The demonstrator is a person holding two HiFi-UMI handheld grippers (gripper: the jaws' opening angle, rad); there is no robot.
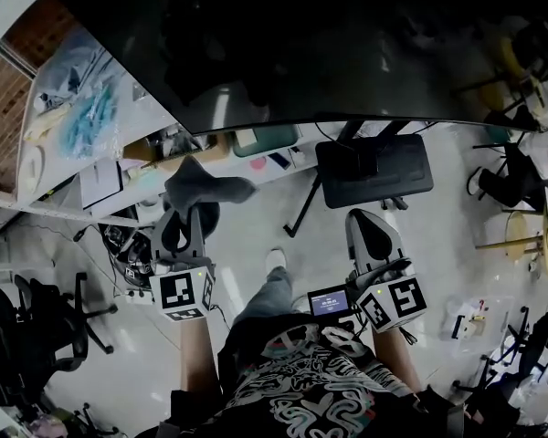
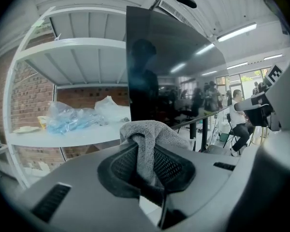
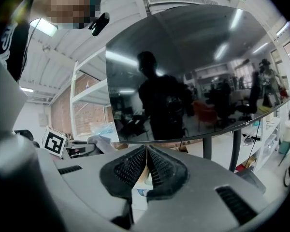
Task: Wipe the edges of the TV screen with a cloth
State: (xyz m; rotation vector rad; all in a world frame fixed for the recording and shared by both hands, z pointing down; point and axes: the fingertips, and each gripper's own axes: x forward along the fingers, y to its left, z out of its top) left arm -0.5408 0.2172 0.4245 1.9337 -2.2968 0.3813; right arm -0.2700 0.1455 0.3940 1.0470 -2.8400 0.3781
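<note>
Left tongs point(image 1: 184, 210) clamped on soft grey terry cloth point(image 1: 207, 186), centre-left, just under the big dark glossy TV screen point(image 1: 329, 44); right tongs point(image 3: 146, 164) closed, empty; risk: the narrowly pinched cloth pulls free when dragged along the edge.

legible text: none | small display point(image 1: 330, 301): lit, characters too small to read

TV screen point(image 1: 283, 44) across the far side, over its stand base point(image 1: 374, 167), which lies right of centre under the screen's lower edge. Shelf point(image 1: 64, 126) beside the screen's left edge, with bags point(image 1: 87, 117) on it. Left gripper point(image 1: 183, 224) before the lower left corner of the screen; cloth point(image 1: 205, 185) between its jaws, just short of the lower edge. Right gripper point(image 1: 374, 237) to its right, before the stand base. Chairs point(image 1: 36, 327) on the floor at near left.
</note>
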